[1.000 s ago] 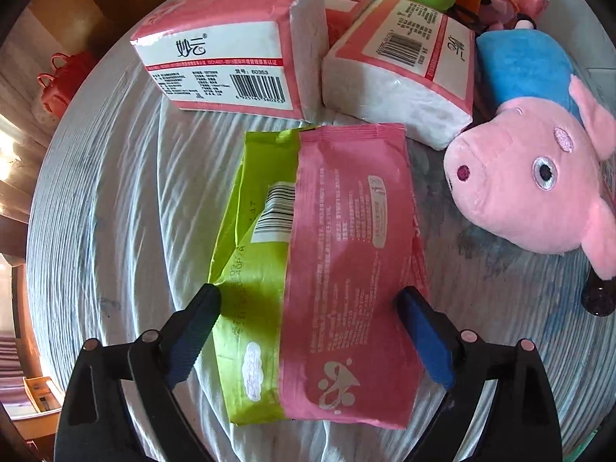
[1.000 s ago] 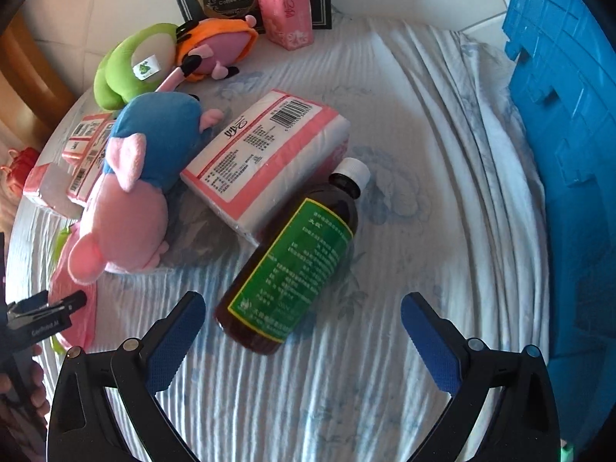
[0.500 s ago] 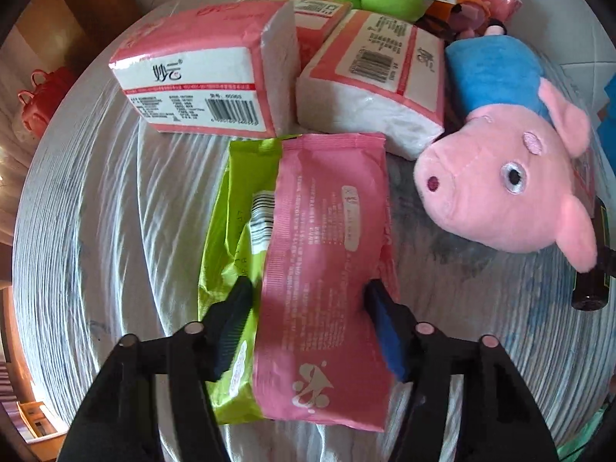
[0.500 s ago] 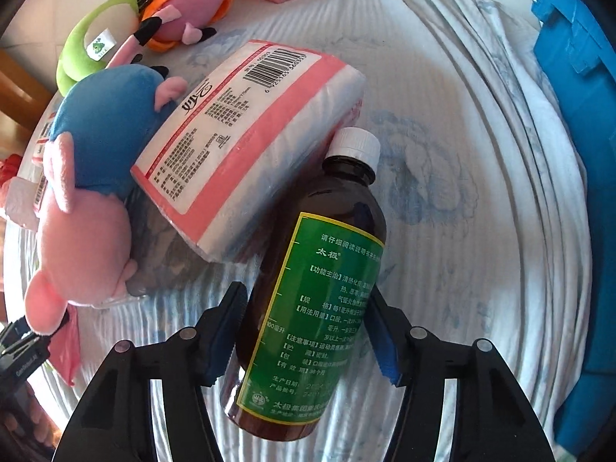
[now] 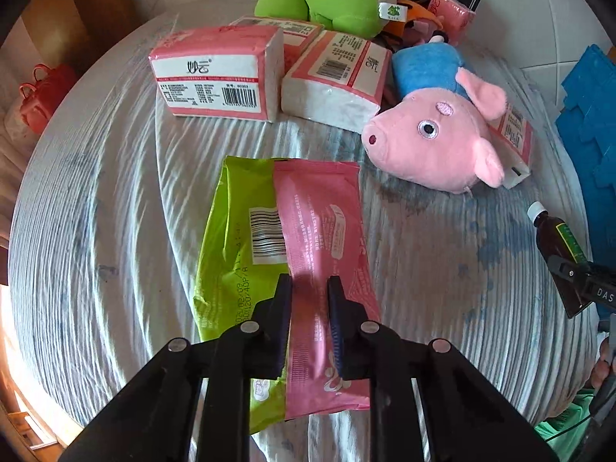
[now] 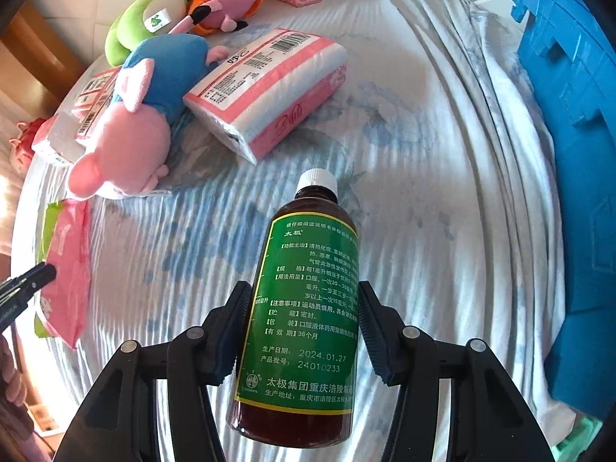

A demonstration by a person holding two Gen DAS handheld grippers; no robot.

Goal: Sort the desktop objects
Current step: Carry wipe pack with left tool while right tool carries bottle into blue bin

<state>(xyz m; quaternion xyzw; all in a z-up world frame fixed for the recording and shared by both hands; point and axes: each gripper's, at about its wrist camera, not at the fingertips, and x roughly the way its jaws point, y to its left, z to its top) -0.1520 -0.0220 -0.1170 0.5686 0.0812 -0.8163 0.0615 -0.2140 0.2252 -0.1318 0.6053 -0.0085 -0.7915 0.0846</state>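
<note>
Already the left gripper has just pinched the soft, crinkly pink packet at its near end; the right gripper has clenched the heavy, slippery glass-like bottle mid-label over the bed.

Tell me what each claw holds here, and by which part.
Left claw pinches the pink packet across its near half. Right claw clamps the brown bottle around its green-labelled body.

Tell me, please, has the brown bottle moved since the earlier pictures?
Yes. The brown bottle, clamped in the right gripper, has left the tissue pack, drawing nearer the camera.
</note>
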